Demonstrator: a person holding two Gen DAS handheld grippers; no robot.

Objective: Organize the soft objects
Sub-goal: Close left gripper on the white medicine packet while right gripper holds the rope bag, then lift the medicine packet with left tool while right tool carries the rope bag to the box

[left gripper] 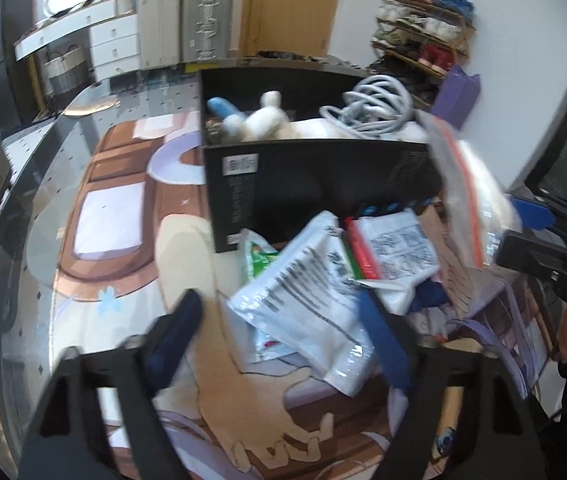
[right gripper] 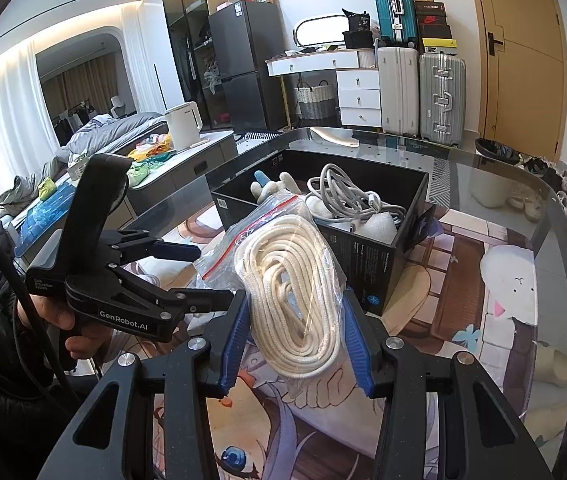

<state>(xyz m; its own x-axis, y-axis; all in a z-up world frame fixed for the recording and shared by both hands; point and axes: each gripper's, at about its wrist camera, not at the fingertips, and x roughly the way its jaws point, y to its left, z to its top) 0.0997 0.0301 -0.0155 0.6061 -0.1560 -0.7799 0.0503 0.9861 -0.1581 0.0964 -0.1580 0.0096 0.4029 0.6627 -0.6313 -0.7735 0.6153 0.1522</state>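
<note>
Rope (right gripper: pixel 297 292) in a clear zip bag (right gripper: pixel 279 264) is what we see clamped between the pads of the right hand-held gripper (right gripper: pixel 297 344), above the table (right gripper: pixel 503 184). Our left hand-held gripper (left gripper: pixel 283 344) stands half open around a white packet (left gripper: pixel 307 300), grip uncertain. Behind is the black box (right gripper: pixel 367 268) with cables and plush toys.

Left gripper (right gripper: pixel 187 272) — white lettering "GenRobot.AI" on its black side; a smaller white label further back, seemingly "Data Acquisition System". Black box (right gripper: pixel 367 268) and white packets (left gripper: pixel 307 300) carry print — too blurred to read. Nothing else legible.
</note>
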